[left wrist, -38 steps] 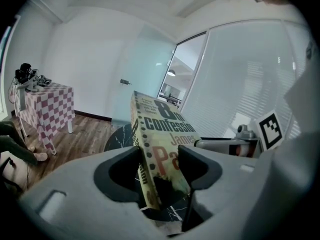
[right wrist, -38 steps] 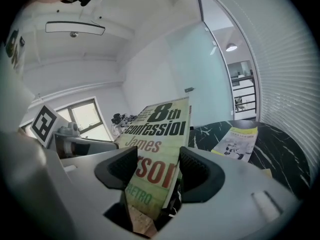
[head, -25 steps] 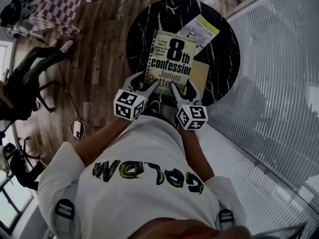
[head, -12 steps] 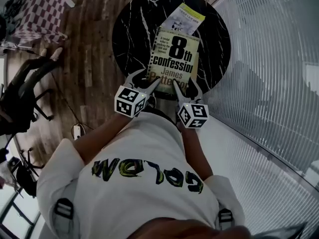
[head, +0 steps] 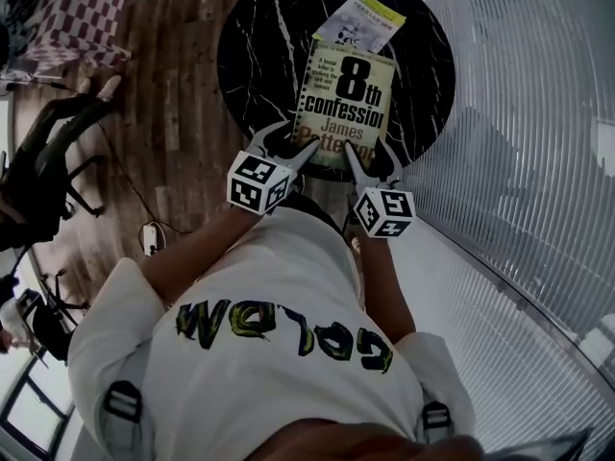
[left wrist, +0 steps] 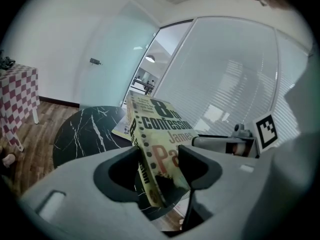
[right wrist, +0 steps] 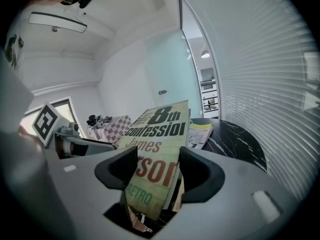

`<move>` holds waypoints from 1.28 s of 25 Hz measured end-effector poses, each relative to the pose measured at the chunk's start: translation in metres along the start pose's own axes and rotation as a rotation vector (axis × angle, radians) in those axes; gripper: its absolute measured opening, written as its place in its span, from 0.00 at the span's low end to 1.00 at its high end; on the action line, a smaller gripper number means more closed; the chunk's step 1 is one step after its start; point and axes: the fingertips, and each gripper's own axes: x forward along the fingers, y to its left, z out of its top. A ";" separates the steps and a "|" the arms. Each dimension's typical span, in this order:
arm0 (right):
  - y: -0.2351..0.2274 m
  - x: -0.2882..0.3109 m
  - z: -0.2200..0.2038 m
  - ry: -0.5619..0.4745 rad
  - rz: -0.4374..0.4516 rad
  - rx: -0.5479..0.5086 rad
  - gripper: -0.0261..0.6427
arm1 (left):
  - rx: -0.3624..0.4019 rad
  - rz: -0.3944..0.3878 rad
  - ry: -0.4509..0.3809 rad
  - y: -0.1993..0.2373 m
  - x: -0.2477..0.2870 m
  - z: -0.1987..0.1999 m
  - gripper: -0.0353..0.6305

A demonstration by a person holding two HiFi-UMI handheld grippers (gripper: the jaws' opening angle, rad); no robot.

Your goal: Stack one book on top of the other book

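Note:
The book "8th confession" (head: 346,99) lies over the near right part of the round black marble table (head: 259,46). My left gripper (head: 300,155) is shut on its near left corner by the spine, and my right gripper (head: 357,161) is shut on its near right corner. In the left gripper view the book (left wrist: 155,134) stands edge-up between the jaws of the left gripper (left wrist: 159,166). In the right gripper view its cover (right wrist: 155,149) fills the gap of the right gripper (right wrist: 157,169). Only a tan edge (right wrist: 181,194) shows under the book; I cannot tell whether it is the second book.
A yellow and white booklet (head: 363,22) lies on the table just beyond the book. A ribbed glass wall (head: 519,113) curves close along the right. On the wooden floor at the left are an office chair (head: 48,161) and a checkered table (head: 86,12).
Both grippers carried the book a little away from me and across the yellowish book that showed at its right edge. That book is now covered.

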 end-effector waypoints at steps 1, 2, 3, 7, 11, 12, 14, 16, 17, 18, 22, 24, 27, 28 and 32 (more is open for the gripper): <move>-0.003 0.000 -0.001 0.006 -0.001 -0.001 0.44 | -0.005 -0.001 0.006 -0.001 0.003 -0.002 0.43; -0.007 0.001 -0.003 0.013 -0.003 -0.003 0.44 | -0.011 -0.002 0.013 -0.002 0.007 -0.004 0.43; -0.011 0.001 -0.006 0.020 -0.006 -0.006 0.44 | -0.016 -0.005 0.020 -0.003 0.011 -0.008 0.43; -0.030 -0.002 -0.015 0.034 -0.018 -0.008 0.44 | -0.020 -0.026 0.048 -0.010 0.029 -0.018 0.43; -0.043 -0.002 -0.024 0.063 -0.020 -0.008 0.44 | -0.046 -0.032 0.070 -0.014 0.041 -0.030 0.43; -0.045 0.002 -0.025 0.065 -0.022 -0.011 0.44 | -0.052 -0.035 0.072 -0.012 0.045 -0.031 0.43; -0.052 0.009 -0.028 0.070 -0.025 -0.016 0.44 | -0.059 -0.041 0.077 -0.007 0.054 -0.034 0.43; -0.062 0.012 -0.032 0.080 -0.025 -0.016 0.44 | -0.060 -0.047 0.087 -0.008 0.066 -0.038 0.43; -0.068 0.013 -0.034 0.085 -0.025 -0.015 0.44 | -0.059 -0.049 0.092 -0.009 0.071 -0.040 0.43; -0.072 0.014 -0.037 0.089 -0.025 -0.014 0.44 | -0.059 -0.050 0.096 -0.010 0.075 -0.043 0.43; -0.091 0.019 -0.043 0.108 -0.020 -0.012 0.44 | -0.069 -0.046 0.106 -0.013 0.093 -0.049 0.43; -0.102 0.022 -0.049 0.120 -0.018 -0.009 0.44 | -0.080 -0.040 0.112 -0.014 0.105 -0.055 0.43; -0.112 0.024 -0.056 0.140 -0.019 -0.010 0.44 | -0.102 -0.030 0.122 -0.016 0.115 -0.064 0.43; -0.115 0.025 -0.058 0.145 -0.020 -0.010 0.44 | -0.106 -0.029 0.123 -0.016 0.119 -0.065 0.43; -0.133 0.030 -0.064 0.160 -0.020 0.001 0.44 | -0.104 -0.026 0.126 -0.018 0.136 -0.071 0.43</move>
